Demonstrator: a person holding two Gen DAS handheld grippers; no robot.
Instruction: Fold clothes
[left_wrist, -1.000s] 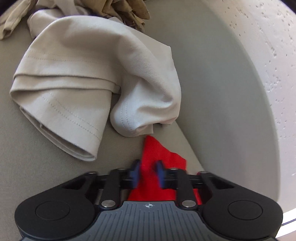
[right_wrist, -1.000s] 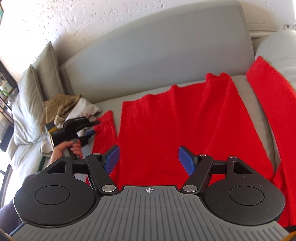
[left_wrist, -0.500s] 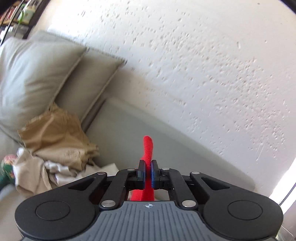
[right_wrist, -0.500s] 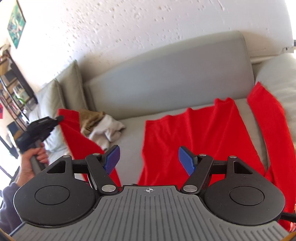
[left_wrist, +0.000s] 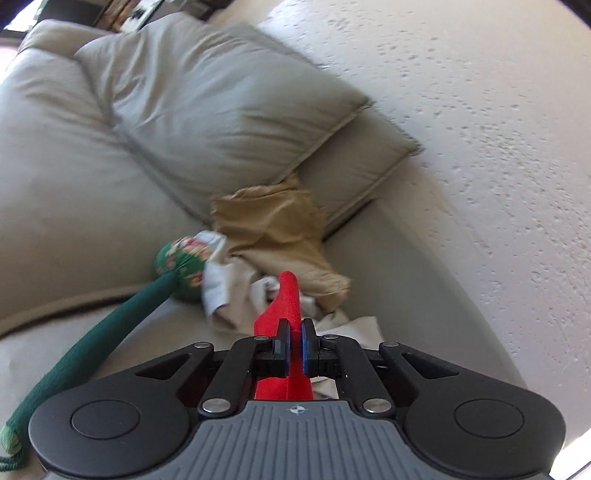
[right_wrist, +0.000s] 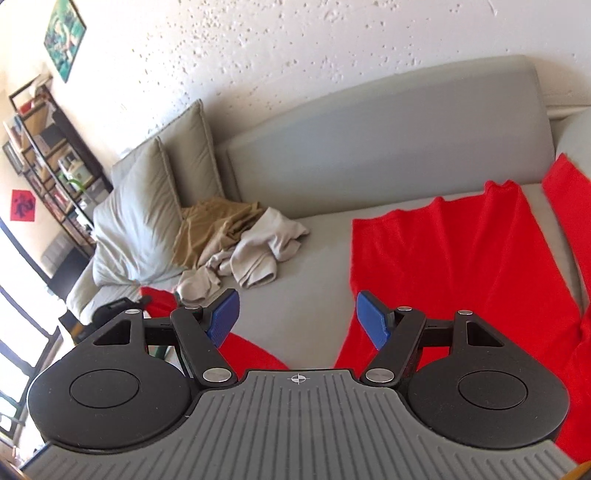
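Left hand-held gripper (left_wrist: 294, 345) pinches our soft, light red knit garment (right_wrist: 461, 266) by a corner; the rest drapes limply across the grey sofa (right_wrist: 314, 295). Right hand-held gripper (right_wrist: 297, 321) hovers spread.

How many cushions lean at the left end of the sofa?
2: a front cushion by the clothes pile, and a back cushion behind it against the wall. Others may be hidden.

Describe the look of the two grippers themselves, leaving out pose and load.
Both look alike. The left gripper and right gripper each have a grey ribbed body marked with a small crosshair, flanked by two round black housings with disc-shaped recesses. Black linkage arms with silver pivot screws carry the jaws, which are faced with blue pads. No cables or sleeves show.
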